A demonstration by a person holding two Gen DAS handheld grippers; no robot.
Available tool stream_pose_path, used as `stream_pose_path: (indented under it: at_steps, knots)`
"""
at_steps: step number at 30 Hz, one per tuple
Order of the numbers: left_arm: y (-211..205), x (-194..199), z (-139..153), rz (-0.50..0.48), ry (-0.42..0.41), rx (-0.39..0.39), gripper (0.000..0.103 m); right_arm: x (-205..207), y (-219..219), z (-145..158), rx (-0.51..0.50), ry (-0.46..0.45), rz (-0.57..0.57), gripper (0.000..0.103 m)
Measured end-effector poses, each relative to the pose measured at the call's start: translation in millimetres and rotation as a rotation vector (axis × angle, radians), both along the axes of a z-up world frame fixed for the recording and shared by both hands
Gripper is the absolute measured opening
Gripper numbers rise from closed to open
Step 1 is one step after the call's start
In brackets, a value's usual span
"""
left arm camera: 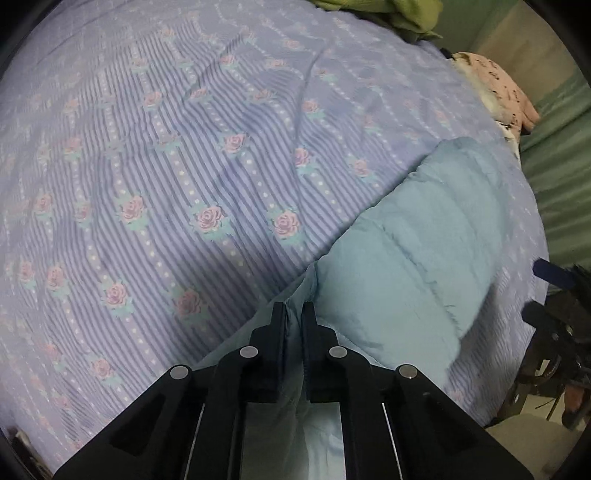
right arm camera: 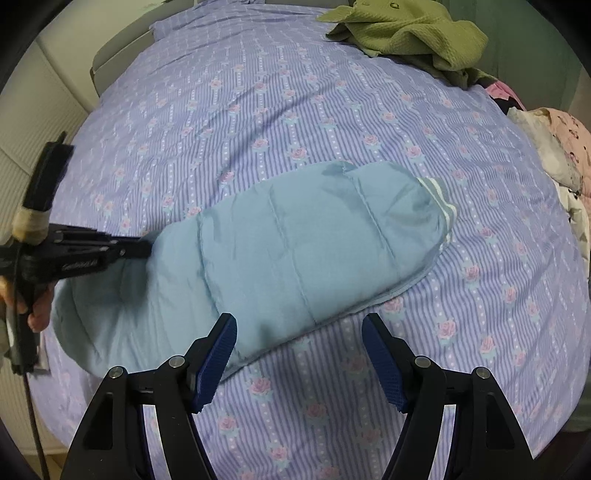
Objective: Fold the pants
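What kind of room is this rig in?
Most likely a bedroom. The light blue pants lie on a bed with a purple rose-striped sheet, and loose clothes sit at its far edge: a green garment and a pink printed one.

A home bedroom: a bed fills both views, spread with a lilac striped sheet (right arm camera: 295,110) printed with pink roses. Loose clothes lie at its far edge, a green garment (right arm camera: 410,33) at about 1 o'clock and a pink patterned one (right arm camera: 565,136) at 2 o'clock. A pale wall (right arm camera: 48,81) stands at 10 o'clock.
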State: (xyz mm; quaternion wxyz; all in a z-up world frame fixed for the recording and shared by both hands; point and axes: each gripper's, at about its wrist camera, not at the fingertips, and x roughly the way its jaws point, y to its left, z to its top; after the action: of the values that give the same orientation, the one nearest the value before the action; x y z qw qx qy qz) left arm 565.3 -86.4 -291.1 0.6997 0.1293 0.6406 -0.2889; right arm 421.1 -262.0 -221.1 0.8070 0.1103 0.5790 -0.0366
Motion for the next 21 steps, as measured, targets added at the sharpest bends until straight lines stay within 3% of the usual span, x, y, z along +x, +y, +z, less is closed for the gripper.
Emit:
stream_pose_path:
  at_steps: [3, 5, 6, 8, 10, 13, 15, 19, 21]
  knots:
    - [-7, 0, -12, 0.014, 0.010, 0.037, 0.013, 4, 4, -2, 0.002, 0.006, 0.005, 0.071]
    - [-9, -2, -8, 0.036, -0.002, 0.055, 0.027, 6, 7, -2, 0.002, 0.010, 0.016, 0.071]
    - [-7, -2, -2, 0.058, 0.000, 0.031, 0.031, 6, 10, -2, 0.001, 0.011, 0.024, 0.071]
    - [12, -4, 26, 0.136, -0.009, -0.087, 0.056, 5, 16, 2, -0.005, 0.007, 0.043, 0.071]
    - [41, -16, 63, 0.190, -0.099, -0.172, 0.064, 2, 24, 11, -0.010, -0.018, 0.072, 0.071]
    - [98, -41, 99, 0.262, -0.218, -0.215, 0.073, 0, 37, 24, 0.015, -0.052, 0.101, 0.071]
    - [132, -54, 104, 0.300, -0.233, -0.199, 0.073, 2, 49, 29, 0.025, -0.064, 0.124, 0.071]
    - [182, -81, 83, 0.337, -0.182, -0.133, 0.073, 8, 84, 28, 0.013, -0.066, 0.208, 0.071]
    - [195, -91, 66, 0.374, -0.119, -0.157, 0.073, 8, 105, 25, 0.004, -0.062, 0.260, 0.071]
